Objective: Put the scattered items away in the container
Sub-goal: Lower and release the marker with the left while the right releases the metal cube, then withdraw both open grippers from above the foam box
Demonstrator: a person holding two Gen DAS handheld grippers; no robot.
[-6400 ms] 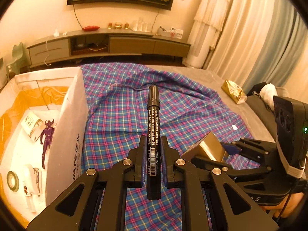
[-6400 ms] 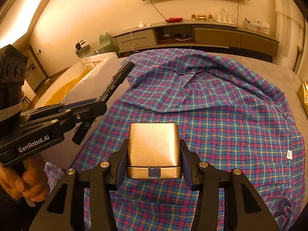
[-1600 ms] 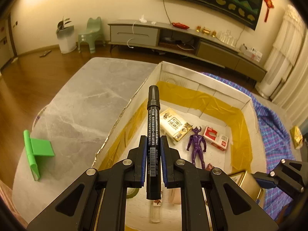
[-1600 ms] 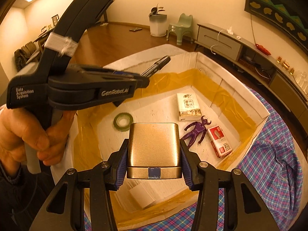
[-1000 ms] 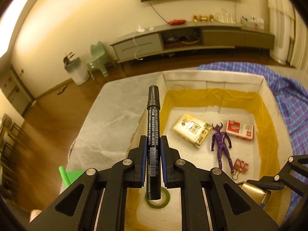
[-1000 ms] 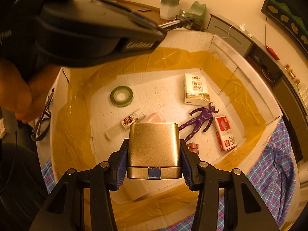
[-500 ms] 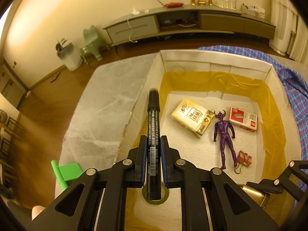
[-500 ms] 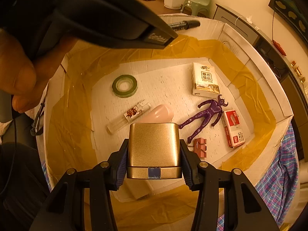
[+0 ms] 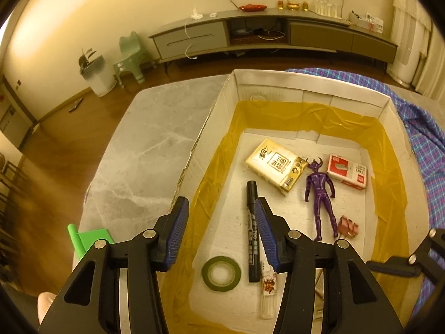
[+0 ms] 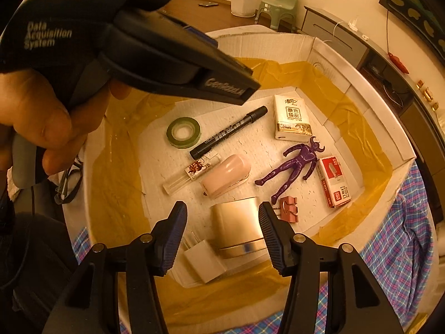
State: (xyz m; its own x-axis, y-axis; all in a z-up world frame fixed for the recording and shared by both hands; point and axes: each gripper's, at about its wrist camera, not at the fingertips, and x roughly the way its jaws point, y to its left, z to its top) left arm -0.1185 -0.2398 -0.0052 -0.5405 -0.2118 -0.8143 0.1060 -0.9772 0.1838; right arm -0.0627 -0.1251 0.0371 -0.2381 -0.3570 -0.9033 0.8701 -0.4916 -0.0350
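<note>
left gripper: fingers spread, gripping nothing | black marker lies flat on cardboard box floor beneath, just beside green tape roll | right gripper: fingers spread, gripping nothing | gold tin rests on box floor between them, touching neither, beside white charger

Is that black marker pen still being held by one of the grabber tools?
No: the black marker lies loose on the box floor beside the green tape roll, and both the left gripper and right gripper stand open.
</note>
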